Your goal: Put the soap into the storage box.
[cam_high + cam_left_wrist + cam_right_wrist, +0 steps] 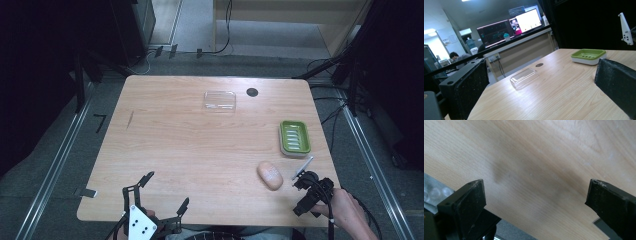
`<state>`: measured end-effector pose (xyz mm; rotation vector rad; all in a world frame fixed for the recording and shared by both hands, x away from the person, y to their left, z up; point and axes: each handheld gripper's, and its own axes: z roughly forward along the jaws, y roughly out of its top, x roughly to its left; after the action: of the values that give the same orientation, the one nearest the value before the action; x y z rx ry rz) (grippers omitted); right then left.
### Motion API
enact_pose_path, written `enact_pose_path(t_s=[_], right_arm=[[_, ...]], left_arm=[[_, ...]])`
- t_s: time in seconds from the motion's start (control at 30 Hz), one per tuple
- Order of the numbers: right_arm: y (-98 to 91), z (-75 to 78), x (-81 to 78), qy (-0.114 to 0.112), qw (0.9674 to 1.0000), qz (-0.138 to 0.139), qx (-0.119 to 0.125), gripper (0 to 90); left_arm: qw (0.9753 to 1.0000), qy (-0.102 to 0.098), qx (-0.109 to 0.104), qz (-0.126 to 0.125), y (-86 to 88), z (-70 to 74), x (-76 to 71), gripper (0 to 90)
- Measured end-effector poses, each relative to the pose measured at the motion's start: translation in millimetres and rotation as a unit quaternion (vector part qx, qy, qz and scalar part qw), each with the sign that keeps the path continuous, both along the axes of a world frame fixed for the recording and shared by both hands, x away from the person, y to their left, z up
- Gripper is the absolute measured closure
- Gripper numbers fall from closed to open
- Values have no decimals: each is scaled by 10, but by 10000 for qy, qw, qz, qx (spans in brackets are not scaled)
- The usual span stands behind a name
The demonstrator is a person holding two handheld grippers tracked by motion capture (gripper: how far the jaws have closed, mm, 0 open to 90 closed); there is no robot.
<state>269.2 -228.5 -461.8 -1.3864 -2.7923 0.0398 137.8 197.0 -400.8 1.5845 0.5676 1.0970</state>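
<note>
Left gripper (162, 192) is held at the near bench (200, 150) edge, jaws wide apart, nothing gripped. Right gripper (306, 192) jaws are also spread wide over bare wood, empty. The tan soap bar (270, 175) lies just left of the right jaws, untouched. Green soap dish (294, 138) sits beyond them; clear lid (219, 101) farthest off.

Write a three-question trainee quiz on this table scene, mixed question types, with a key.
1. True or false: the soap bar lies inside the green soap dish.
2. Which is nearest the soap bar? A) clear lid B) right hand-held gripper C) left hand-held gripper
3. Fill in: the right hand-held gripper's jaws are ____.

Key: 1 false, it lies on the table; 2 B; 3 open, with nothing between them.
</note>
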Motion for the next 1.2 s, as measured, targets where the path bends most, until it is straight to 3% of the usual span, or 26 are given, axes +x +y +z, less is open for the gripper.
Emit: enact_pose_path(t_s=[0.5,0.63,0.73,0.83,1.2], right_arm=[[122,82,60,-146,9998,146,40,18],[168,95,92,-171,9996,242,9,14],[191,108,121,-213,9994,284,25,13],[230,125,153,-229,9993,294,48,11],[347,197,222,-306,9989,352,73,3]], left_arm=[[10000,21,-63,9,-6,4,7,0],[10000,39,51,-54,-28,-1,15,0],[10000,34,-75,11,-16,4,24,0],[10000,42,31,-66,-38,2,24,0],[10000,48,-11,-56,-33,1,40,0]])
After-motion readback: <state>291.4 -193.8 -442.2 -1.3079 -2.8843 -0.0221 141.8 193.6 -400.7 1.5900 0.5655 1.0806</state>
